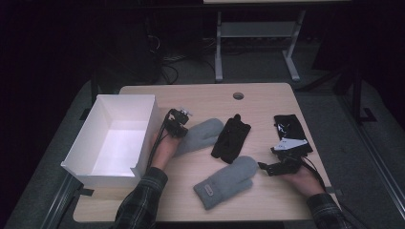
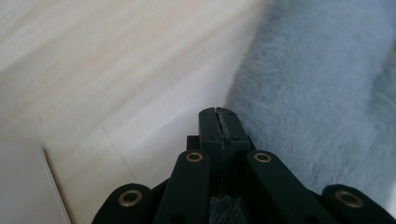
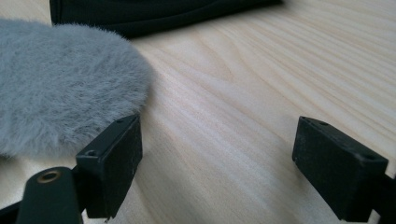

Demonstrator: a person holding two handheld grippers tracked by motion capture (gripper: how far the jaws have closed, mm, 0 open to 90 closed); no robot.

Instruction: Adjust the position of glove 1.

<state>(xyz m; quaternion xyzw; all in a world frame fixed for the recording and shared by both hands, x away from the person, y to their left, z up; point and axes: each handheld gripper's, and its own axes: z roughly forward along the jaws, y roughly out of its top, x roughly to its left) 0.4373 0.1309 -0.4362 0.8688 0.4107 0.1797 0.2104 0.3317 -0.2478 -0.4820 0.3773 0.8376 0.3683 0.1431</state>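
Observation:
Two grey fleece mittens lie on the wooden table (image 1: 267, 100). The upper mitten (image 1: 200, 136) sits beside my left gripper (image 1: 177, 125). Its jaws are shut, and their tip (image 2: 218, 112) rests at the edge of that mitten (image 2: 322, 93), with nothing visibly between them. The lower mitten (image 1: 227, 181) lies near the front. My right gripper (image 1: 277, 167) stands open just to its right, low over the table. The mitten's rounded tip (image 3: 60, 84) lies beside one jaw, and bare wood shows in the gap (image 3: 219, 154).
A white open box (image 1: 119, 138) stands at the table's left. A black glove (image 1: 231, 138) lies between the mittens. Another black glove (image 1: 291, 131), with a white tag, lies at the right. A dark fabric edge (image 3: 154, 14) shows beyond the right gripper.

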